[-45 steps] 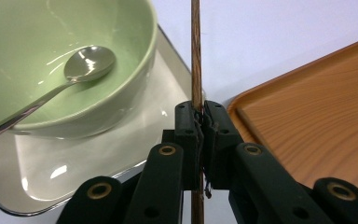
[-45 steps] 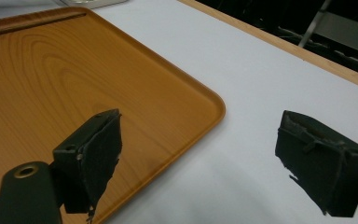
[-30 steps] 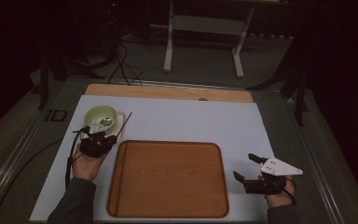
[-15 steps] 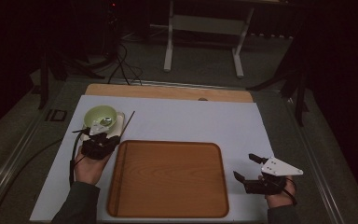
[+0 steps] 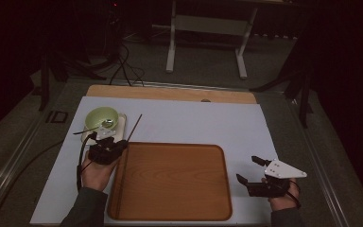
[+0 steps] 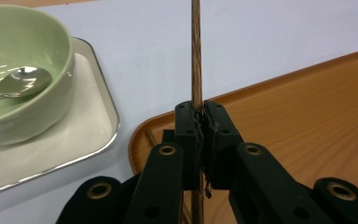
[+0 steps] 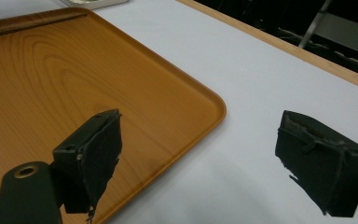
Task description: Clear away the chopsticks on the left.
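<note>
My left gripper is shut on a thin wooden chopstick at the wooden tray's far left corner. In the left gripper view the chopstick runs straight up from between the closed jaws of the gripper, over the tray's rim. A green bowl with a metal spoon in it stands on a small white tray just left of the chopstick. My right gripper is open beside the tray's right edge; its jaws stand wide apart with nothing between them.
The wooden tray lies bare on a white sheet that covers the table. A wooden strip runs along the table's far edge. Cables and a stand's legs sit on the dark floor beyond.
My left gripper has shifted slightly right and nearer with the chopstick, toward the tray's corner. The right gripper has stayed still and open.
</note>
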`<state>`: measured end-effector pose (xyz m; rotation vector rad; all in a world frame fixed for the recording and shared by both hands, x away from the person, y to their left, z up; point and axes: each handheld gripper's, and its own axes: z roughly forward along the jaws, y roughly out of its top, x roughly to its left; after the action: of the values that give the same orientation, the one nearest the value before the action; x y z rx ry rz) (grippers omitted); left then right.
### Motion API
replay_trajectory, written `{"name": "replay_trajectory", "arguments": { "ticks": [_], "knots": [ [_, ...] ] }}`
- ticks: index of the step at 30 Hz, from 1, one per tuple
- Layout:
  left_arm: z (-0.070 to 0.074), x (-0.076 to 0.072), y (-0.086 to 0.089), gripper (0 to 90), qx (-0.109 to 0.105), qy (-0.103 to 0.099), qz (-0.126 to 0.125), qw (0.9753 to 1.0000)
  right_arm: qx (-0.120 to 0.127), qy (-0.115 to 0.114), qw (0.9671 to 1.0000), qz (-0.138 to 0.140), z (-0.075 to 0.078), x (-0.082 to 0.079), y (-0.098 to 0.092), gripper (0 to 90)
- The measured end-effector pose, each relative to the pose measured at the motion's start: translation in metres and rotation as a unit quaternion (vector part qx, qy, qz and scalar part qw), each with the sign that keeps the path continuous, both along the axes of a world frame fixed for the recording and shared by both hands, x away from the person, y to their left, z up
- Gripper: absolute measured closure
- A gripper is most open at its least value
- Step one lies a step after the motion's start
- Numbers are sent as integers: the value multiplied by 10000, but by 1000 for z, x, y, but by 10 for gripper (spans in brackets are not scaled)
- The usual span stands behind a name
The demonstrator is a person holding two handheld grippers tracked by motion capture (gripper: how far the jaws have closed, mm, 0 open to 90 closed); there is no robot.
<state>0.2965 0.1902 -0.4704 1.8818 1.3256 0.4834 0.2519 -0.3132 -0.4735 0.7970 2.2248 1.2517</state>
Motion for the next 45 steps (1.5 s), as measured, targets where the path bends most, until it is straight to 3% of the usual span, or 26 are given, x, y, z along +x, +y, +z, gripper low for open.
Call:
{"name": "replay_trajectory", "arguments": {
  "ticks": [3, 14, 19, 26, 31, 41, 45],
  "knots": [
    [-2, -1, -5, 858, 42, -2, 11, 10000, 5, 7, 10000, 5, 0, 0, 0, 141],
    [-10, -5, -19, 858, -211, 94, 43, 9997, 5, 6, 10000, 9, 0, 0, 0, 141],
    [-20, -12, -22, 857, -578, 163, 280, 9978, 6, 8, 10000, 15, 0, 0, 0, 141],
    [-31, -18, -23, 857, -735, 298, 462, 9958, -14, 9, 10000, 32, 0, 0, 1, 141],
    [-39, -22, -23, 856, -1073, 448, 614, 9913, -9, 10, 10000, 30, 0, 0, 1, 141],
    [-52, -38, -26, 855, -1046, 687, 973, 9873, -9, 16, 10000, 38, 0, 0, 1, 141],
    [-54, -46, -29, 852, -860, 712, 1057, 9881, -12, 14, 10000, 38, 0, 0, 1, 141]
  ]
}}
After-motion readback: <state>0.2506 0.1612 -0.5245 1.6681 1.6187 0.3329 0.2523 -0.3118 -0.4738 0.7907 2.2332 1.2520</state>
